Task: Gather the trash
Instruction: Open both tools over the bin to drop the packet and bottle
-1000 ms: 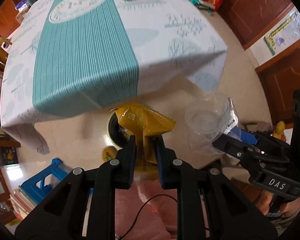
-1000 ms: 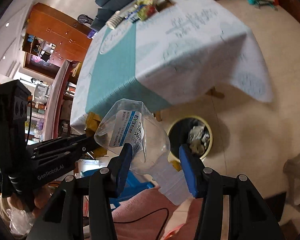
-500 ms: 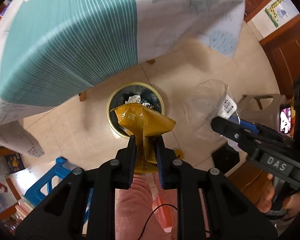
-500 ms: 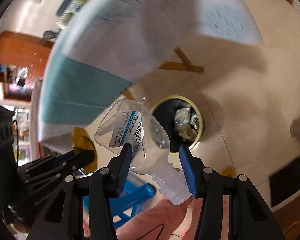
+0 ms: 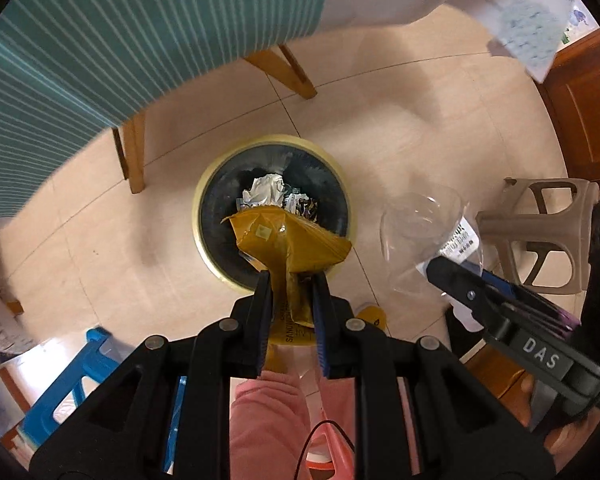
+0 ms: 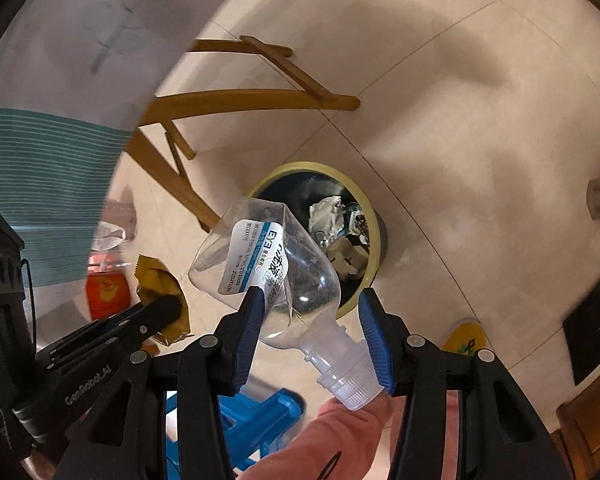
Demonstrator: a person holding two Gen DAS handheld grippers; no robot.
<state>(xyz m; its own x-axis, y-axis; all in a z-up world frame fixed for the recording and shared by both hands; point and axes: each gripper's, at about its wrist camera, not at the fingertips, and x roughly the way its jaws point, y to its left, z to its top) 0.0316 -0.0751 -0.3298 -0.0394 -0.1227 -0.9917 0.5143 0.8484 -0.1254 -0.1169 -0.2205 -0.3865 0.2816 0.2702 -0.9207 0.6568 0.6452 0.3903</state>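
My left gripper is shut on a crumpled yellow snack wrapper, which hangs right over a round yellow-rimmed waste bin lined with a black bag and holding crumpled paper. My right gripper is shut on a clear, crushed plastic bottle with a blue and white label, its cap end pointing back at the camera. The bottle hovers above the near rim of the bin. In the left wrist view the bottle and right gripper sit right of the bin. The wrapper shows at left in the right wrist view.
A table with a teal striped and white cloth stands over wooden legs just beyond the bin. A beige plastic stool is at right, a blue stool at lower left. A person's pink trouser leg is below the grippers.
Both grippers have dropped from above the tabletop down toward the floor, still holding wrapper and bottle. The bin has grown much larger and now lies directly under them.
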